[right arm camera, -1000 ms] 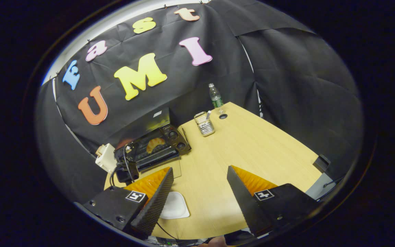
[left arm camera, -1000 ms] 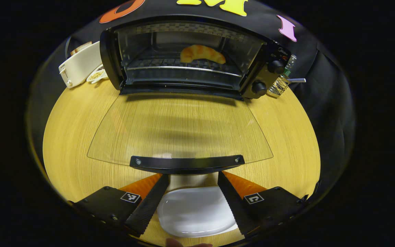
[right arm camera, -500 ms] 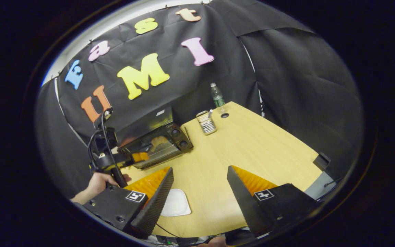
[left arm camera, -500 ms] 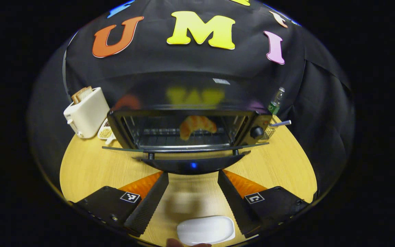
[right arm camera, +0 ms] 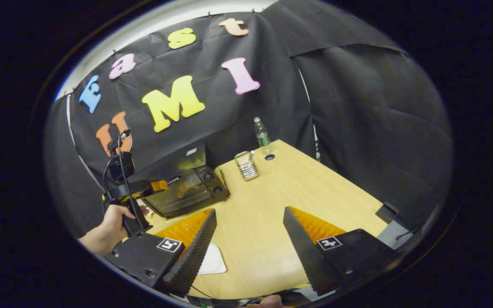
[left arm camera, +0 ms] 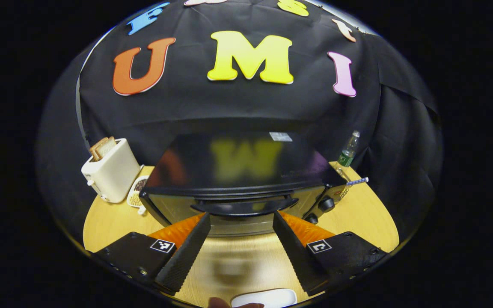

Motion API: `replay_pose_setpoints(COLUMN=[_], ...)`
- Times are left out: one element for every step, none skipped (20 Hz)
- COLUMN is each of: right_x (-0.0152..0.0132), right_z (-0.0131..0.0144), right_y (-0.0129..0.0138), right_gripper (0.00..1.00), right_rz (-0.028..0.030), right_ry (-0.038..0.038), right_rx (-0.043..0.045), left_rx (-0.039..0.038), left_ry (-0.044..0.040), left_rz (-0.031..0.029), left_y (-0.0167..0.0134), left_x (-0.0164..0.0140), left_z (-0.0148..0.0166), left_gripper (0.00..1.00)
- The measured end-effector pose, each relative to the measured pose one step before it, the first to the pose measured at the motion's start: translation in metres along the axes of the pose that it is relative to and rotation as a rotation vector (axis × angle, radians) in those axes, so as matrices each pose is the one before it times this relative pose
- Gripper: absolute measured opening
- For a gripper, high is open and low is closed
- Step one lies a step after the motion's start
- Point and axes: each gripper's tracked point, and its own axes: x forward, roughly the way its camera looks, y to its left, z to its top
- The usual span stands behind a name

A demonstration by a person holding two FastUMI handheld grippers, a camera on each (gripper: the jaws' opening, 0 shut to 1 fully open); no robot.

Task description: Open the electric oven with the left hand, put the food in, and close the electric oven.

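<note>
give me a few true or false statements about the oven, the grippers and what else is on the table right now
1. The oven door is up against the oven front. True.
2. The left gripper is clamped shut on the door handle. False: its fingers stand spread apart, one at each end of the handle.
3. The toaster has bread sticking out of its top. True.
4. The water bottle lies on its side. False: it stands upright near the far table edge.
5. The right gripper holds the white plate. False: it is open, and the plate lies on the table.
</note>
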Motion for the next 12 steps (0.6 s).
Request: replay_pose_setpoints(right_x=[0.0007,0.0017,0.00304,0.00404,0.00324,0.00379,0.00336,0.00267,0.00163,0.00211,0.00108,0.00072], right_z=[0.00533,0.00655,0.00534,0.00612,0.00754,0.00525,0.0056,0.00578,0.00668,0.00651,0.00685,0.00673], right_y=[0.00605,0.00646,0.00646,0.00574,0.00622,0.00459,0.00386,0.00402,0.00489,0.00404,0.00483,0.00316], right_gripper=[1.0,1.0,0.98,0.97,0.95,0.96,0.96,1.0,1.0,0.98,0.96,0.97], right_rz=[0.01941,0.02407,0.02463,0.02426,0.02409,0.02012,0.01769,0.02052,0.01717,0.01606,0.01319,0.00625], right_ry=[-0.00893,-0.00998,-0.01008,-0.01371,-0.0147,-0.01335,-0.0132,-0.01494,-0.01384,-0.01768,-0.02103,-0.02088], right_rx=[-0.0227,-0.02166,-0.02203,-0.02338,-0.02525,-0.02852,-0.02745,-0.02274,-0.01977,-0.01452,-0.00913,-0.00551], left_rx=[-0.01002,-0.0159,-0.01827,-0.01627,-0.01504,-0.01274,-0.00809,-0.00072,0.00659,0.00423,0.00242,0.00256], left_ry=[-0.02964,-0.02736,-0.02803,-0.02879,-0.02778,-0.02829,-0.03244,-0.03339,-0.03439,-0.03551,-0.0342,-0.03509], left_rz=[0.00396,0.00383,0.00389,0.00476,0.00442,0.00535,0.00156,0.00623,0.00499,0.00463,-0.00404,-0.00288], left_y=[-0.00146,0.00096,-0.00059,0.00145,0.00249,0.00232,0.00165,0.00261,0.00368,0.00378,0.00179,0.00275], left_x=[-0.00778,-0.00879,-0.00963,-0.00855,-0.00855,-0.00831,-0.00876,-0.00866,-0.01018,-0.01103,-0.01236,-0.01298], left_z=[0.00957,0.01086,0.01179,0.01281,0.01409,0.0141,0.01508,0.01565,0.01601,0.01563,0.01438,0.01559], left_gripper=[0.96,0.96,0.96,0.96,0.96,0.96,0.96,0.95,0.95,0.95,0.94,0.94])
